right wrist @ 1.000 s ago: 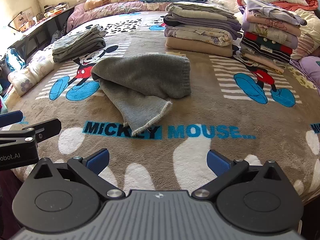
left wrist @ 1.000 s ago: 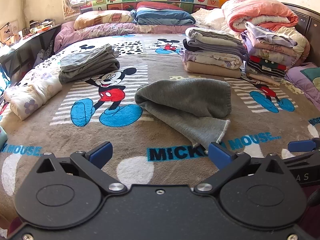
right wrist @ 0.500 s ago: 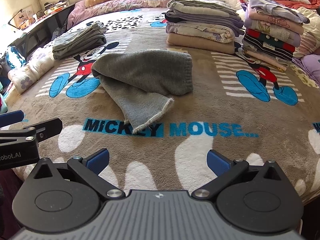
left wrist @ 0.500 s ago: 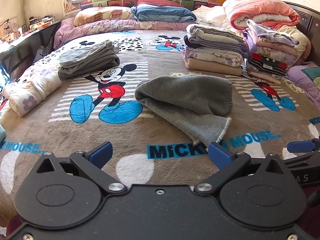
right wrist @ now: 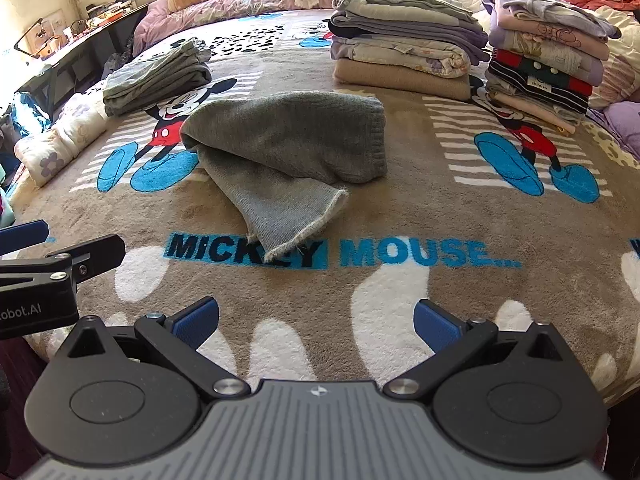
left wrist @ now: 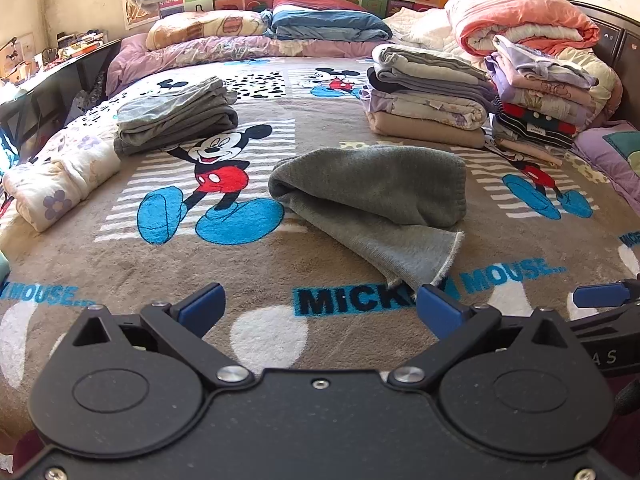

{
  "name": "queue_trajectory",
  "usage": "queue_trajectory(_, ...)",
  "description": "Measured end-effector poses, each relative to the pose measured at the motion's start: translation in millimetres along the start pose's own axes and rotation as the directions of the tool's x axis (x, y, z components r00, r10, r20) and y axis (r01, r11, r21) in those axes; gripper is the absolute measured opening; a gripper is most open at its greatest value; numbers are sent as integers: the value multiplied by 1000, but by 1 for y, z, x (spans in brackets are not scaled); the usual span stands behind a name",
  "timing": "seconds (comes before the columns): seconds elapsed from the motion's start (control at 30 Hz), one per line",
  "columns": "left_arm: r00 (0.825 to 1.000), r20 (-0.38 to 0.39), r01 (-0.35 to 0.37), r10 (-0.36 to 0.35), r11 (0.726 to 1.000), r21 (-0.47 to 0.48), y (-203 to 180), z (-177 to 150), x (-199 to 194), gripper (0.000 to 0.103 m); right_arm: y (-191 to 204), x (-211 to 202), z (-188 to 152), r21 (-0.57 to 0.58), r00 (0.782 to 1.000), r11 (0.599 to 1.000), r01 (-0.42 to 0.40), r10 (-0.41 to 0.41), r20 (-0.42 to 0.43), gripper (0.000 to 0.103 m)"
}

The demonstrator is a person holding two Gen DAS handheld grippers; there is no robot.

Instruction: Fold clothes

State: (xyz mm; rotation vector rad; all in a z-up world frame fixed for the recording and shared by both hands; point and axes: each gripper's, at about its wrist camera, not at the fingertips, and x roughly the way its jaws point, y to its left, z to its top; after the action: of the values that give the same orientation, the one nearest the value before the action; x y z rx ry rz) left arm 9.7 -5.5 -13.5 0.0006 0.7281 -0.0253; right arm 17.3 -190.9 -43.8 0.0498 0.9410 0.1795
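Observation:
A grey knitted garment lies partly folded in the middle of the Mickey Mouse blanket, one loose flap pointing toward me; it also shows in the right wrist view. My left gripper is open and empty, held above the blanket just short of the flap's frayed corner. My right gripper is open and empty, nearer the bed's front edge. The left gripper's side shows at the left of the right wrist view.
A folded grey pile lies at the back left. Two tall stacks of folded clothes stand at the back right. A rolled floral quilt lies at the left edge. Pillows and bedding line the headboard.
Both grippers have moved slightly forward toward the grey garment, which looks larger now. Both stay open. The garment has not moved.

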Motion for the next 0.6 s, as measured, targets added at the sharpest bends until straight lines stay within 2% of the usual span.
queue_trajectory(0.6,1000,-8,-1,1,1000,12,0,1,9,103,-5,12,-2,11,1000,1000,-4,4,-14,103)
